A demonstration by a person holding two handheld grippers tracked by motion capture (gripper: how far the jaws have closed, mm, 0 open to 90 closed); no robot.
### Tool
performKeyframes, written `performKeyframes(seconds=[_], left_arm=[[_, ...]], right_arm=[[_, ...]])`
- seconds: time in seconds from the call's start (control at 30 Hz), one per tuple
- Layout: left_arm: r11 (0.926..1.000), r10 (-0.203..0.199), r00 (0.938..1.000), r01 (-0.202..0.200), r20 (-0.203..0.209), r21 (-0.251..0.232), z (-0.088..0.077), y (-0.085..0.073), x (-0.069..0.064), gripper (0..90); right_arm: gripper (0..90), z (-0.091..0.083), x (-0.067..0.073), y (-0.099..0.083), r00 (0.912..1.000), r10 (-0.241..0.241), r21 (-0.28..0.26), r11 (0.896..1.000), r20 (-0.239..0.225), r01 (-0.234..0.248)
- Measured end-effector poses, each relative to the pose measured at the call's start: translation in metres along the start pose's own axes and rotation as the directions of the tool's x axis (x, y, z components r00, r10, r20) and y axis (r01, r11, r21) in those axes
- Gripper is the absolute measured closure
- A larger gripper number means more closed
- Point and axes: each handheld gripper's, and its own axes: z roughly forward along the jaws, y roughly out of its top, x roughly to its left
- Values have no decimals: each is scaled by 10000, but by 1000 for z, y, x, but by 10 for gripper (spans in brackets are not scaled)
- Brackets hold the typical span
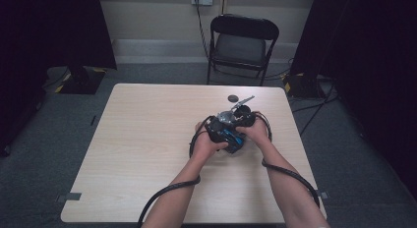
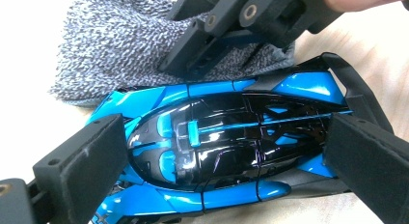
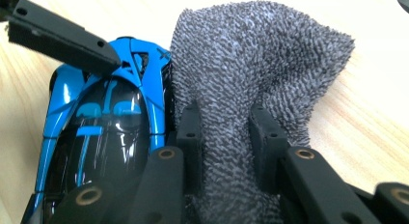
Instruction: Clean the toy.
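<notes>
The cloth (image 3: 251,74) lies just beside the toy car (image 3: 106,122) on the table (image 1: 147,139).

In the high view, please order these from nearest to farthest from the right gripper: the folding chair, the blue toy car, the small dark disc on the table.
1. blue toy car, right beside the right gripper, near the table's middle.
2. small dark disc, on the table beyond the gripper.
3. folding chair, on the floor past the table's far edge.

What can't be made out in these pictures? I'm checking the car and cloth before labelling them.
- Toy car: wheels and underside hidden by its own body in the left gripper view; nose cut off by the bottom edge in the right gripper view.
- Cloth: pinched part hidden between the right gripper pads.
- Small dark disc on the table: too small to identify in the high view.
</notes>
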Motion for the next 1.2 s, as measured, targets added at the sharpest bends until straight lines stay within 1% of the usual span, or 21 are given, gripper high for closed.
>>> performKeyframes(seconds=[0.2,0.33,0.47,0.53,0.63,0.73,0.9,1.03,1.2], left_arm=[[10000,-23,10000,23,39,-27,0,0,0,13],[10000,8,10000,-8,14,-46,0,0,0,13],[10000,-9,10000,9,4,-28,0,0,0,13],[10000,-41,10000,41,26,-28,0,0,0,13],[10000,-49,10000,49,22,-8,0,0,0,13],[10000,-9,10000,9,-6,-23,0,0,0,13],[10000,-25,10000,25,27,35,0,0,0,13],[10000,-22,10000,22,17,-25,0,0,0,13],[10000,-28,10000,28,-15,9,0,0,0,13]], right_arm=[[705,-5,-1,-4,9999,-95,119,9999,-71,96],[706,-8,-3,-9,9998,-24,118,9999,-203,26],[706,-12,-4,-13,9994,-163,219,9996,-303,170],[706,-13,-6,-16,9993,-29,168,9999,-376,35],[706,-16,-7,-20,9990,42,129,9999,-441,-36],[706,-18,-7,-23,9989,27,97,10000,-476,-22],[706,-22,-9,-28,9984,134,126,9998,-553,-127],[705,-24,-9,-32,9986,183,21,9998,-504,-182],[705,-27,-8,-35,9987,197,85,9998,-474,-193]])
